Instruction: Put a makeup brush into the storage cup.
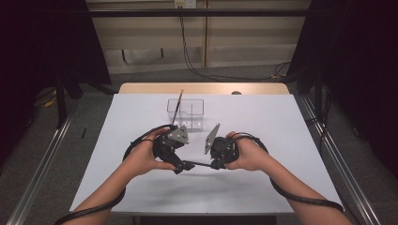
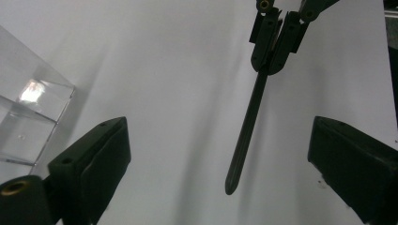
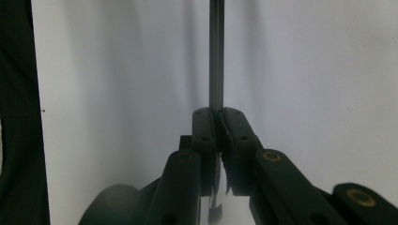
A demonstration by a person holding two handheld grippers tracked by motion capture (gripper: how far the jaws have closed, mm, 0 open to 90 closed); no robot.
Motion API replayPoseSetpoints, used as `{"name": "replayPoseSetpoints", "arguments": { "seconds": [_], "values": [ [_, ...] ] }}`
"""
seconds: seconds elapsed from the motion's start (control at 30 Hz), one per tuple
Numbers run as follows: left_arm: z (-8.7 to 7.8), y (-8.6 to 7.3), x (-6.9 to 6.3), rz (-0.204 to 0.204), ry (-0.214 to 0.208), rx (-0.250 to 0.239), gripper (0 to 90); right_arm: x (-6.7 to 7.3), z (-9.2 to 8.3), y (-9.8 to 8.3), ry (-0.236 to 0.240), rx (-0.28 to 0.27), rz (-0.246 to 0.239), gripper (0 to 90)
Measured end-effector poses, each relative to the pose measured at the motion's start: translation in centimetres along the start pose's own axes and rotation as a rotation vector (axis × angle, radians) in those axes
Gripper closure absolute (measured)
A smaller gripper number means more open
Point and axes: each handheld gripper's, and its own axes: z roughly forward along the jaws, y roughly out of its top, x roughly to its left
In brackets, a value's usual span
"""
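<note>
A thin dark stick (image 1: 199,164) lies level between my two hands above the white table sheet (image 1: 281,131). My right gripper (image 1: 215,164) is shut on one end of it; in the right gripper view the jaws (image 3: 217,115) pinch the stick (image 3: 216,56), which runs straight away from them. My left gripper (image 1: 182,166) faces it with its jaws wide open. In the left gripper view the stick (image 2: 246,131) points toward me between the open jaws (image 2: 220,136), touching neither pad, with the right gripper (image 2: 277,42) holding its far end.
A clear plastic holder (image 1: 192,115) stands on the table behind the hands, with a long thin brush-like stick (image 1: 177,105) leaning in it. Its corner appears in the left gripper view (image 2: 28,117). Cables trail from both grippers along the forearms.
</note>
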Motion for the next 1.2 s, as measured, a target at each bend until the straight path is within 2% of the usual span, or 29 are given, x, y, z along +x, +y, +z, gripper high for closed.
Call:
{"name": "replayPoseSetpoints", "arguments": {
  "seconds": [0.13,0.17,0.27,0.33,0.4,0.43,0.53,0.8,0.97,1.2],
  "values": [
    [0.2,0.3,0.0,0.019,-0.014,0.018,13.5,0.0,-0.1,0.1,0.000,-0.003,-0.015,84.5],
    [0.2,0.4,0.0,0.027,-0.024,0.022,17.0,0.0,-0.1,0.1,0.000,-0.005,-0.014,84.5],
    [0.4,0.6,-0.1,0.033,-0.024,0.032,20.7,0.1,-0.2,0.2,0.001,-0.011,-0.018,84.5],
    [0.5,0.6,-0.1,0.034,-0.029,0.031,21.5,0.1,-0.3,0.2,0.002,-0.013,-0.018,84.5],
    [0.7,0.7,-0.2,0.051,-0.053,0.019,27.7,0.1,-0.4,0.2,0.001,-0.015,-0.018,84.5],
    [0.8,0.7,-0.2,0.037,-0.071,0.022,30.7,0.1,-0.3,0.2,-0.001,-0.018,-0.022,84.5],
    [1.0,0.9,-0.2,0.041,-0.079,0.024,32.2,0.1,-0.3,0.2,-0.004,-0.014,-0.026,84.5],
    [1.2,1.3,-0.1,0.048,-0.081,0.021,35.8,0.2,-0.3,0.4,0.000,-0.010,-0.030,84.5],
    [1.3,1.4,-0.2,0.034,-0.088,0.032,45.3,0.2,-0.3,0.4,0.000,-0.017,-0.029,84.5],
    [1.8,1.2,-0.3,0.024,-0.103,0.049,52.6,0.1,-0.4,0.5,0.002,-0.019,-0.027,84.5]
  ]
}}
